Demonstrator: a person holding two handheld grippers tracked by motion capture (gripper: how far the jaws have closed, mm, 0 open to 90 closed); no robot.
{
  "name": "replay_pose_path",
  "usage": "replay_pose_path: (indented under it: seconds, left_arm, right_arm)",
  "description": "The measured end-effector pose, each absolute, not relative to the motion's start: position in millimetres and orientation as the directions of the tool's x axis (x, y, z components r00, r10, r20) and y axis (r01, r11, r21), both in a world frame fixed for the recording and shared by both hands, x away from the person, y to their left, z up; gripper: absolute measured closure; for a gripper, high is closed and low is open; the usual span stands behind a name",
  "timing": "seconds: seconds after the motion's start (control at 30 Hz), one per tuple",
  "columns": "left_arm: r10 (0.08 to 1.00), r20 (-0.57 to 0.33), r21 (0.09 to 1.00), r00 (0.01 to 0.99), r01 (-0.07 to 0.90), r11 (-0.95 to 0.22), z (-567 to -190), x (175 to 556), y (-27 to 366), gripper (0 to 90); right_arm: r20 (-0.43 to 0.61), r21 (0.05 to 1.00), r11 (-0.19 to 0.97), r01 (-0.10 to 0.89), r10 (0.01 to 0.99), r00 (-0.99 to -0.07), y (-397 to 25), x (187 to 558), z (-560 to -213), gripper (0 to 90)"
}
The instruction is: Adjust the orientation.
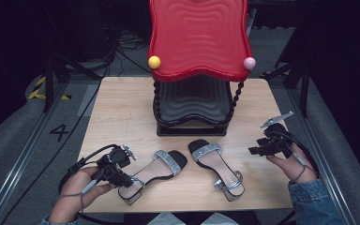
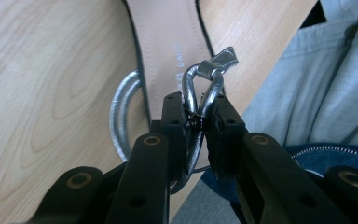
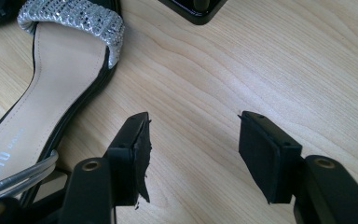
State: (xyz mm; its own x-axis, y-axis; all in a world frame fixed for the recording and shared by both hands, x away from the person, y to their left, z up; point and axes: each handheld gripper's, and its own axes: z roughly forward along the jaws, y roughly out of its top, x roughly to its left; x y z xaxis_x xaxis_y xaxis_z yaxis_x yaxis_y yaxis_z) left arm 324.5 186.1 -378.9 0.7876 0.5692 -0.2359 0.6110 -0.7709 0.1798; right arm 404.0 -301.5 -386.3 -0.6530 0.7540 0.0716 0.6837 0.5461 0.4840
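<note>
Two black sandals with silver glitter toe bands lie on the wooden table [image 1: 122,108]. The left sandal [image 1: 157,169] points up and right, and my left gripper [image 1: 130,180] is shut on its silver ankle strap [image 2: 196,95] at the heel. In the left gripper view the strap loop [image 2: 121,112] curves out beside the tan insole. The right sandal [image 1: 215,166] lies to the right of the first. My right gripper [image 1: 253,151] hovers open just right of that sandal's toe band [image 3: 74,18], with bare wood between its jaws.
A shoe rack [image 1: 194,105] with a red wavy top shelf [image 1: 199,35] and a black lower shelf stands at the table's far middle. A yellow ball [image 1: 154,62] and a pink ball [image 1: 249,63] cap its front corners. Cables lie on the floor at left.
</note>
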Motion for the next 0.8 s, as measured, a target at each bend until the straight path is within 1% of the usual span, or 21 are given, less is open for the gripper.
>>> replay_pose_path:
  seconds: [0.1,0.17,0.2,0.23,0.33,0.43,0.5,0.6,0.63,0.67,0.7,0.8]
  left_arm:
    - [0.570,-0.236,0.180,0.787,0.612,-0.771,-378,325,187,78.3]
    - [0.568,-0.247,0.184,0.785,0.614,-0.767,-378,324,188,75.8]
    - [0.568,-0.247,0.184,0.785,0.614,-0.767,-378,324,188,72.8]
    - [0.555,-0.282,0.201,0.783,0.614,-0.764,-374,324,190,67.6]
    - [0.576,-0.239,0.216,0.782,0.621,-0.753,-369,323,190,52.7]
    - [0.590,-0.207,0.227,0.781,0.625,-0.747,-365,322,188,43.3]
    - [0.594,-0.201,0.230,0.779,0.627,-0.744,-364,323,185,40.7]
    - [0.593,-0.205,0.240,0.779,0.627,-0.741,-362,324,180,39.7]
    - [0.593,-0.205,0.240,0.779,0.627,-0.741,-362,324,180,37.2]
    - [0.591,-0.213,0.268,0.778,0.629,-0.730,-359,324,178,36.7]
    - [0.589,-0.212,0.275,0.780,0.626,-0.730,-358,324,176,35.9]
    - [0.605,-0.189,0.284,0.773,0.633,-0.720,-359,325,168,28.2]
  right_arm:
    - [0.072,0.483,0.545,0.685,0.755,-0.652,-302,404,-386,43.8]
    - [0.074,0.480,0.544,0.688,0.756,-0.650,-301,404,-387,43.8]
    - [0.074,0.480,0.544,0.688,0.756,-0.650,-301,404,-387,43.8]
    - [0.073,0.480,0.547,0.685,0.754,-0.653,-301,404,-386,43.7]
    - [0.068,0.486,0.550,0.680,0.751,-0.656,-301,404,-386,43.7]
    - [0.072,0.484,0.544,0.686,0.756,-0.650,-302,403,-385,43.6]
    - [0.067,0.484,0.546,0.684,0.756,-0.651,-302,403,-386,43.3]
    - [0.066,0.484,0.547,0.683,0.755,-0.652,-302,402,-386,43.1]
    - [0.067,0.482,0.546,0.685,0.756,-0.651,-302,401,-386,43.0]
    - [0.066,0.484,0.546,0.684,0.757,-0.651,-303,401,-386,42.9]
    - [0.068,0.483,0.542,0.688,0.760,-0.646,-304,401,-386,42.9]
    - [0.070,0.483,0.538,0.691,0.762,-0.643,-305,401,-386,42.6]
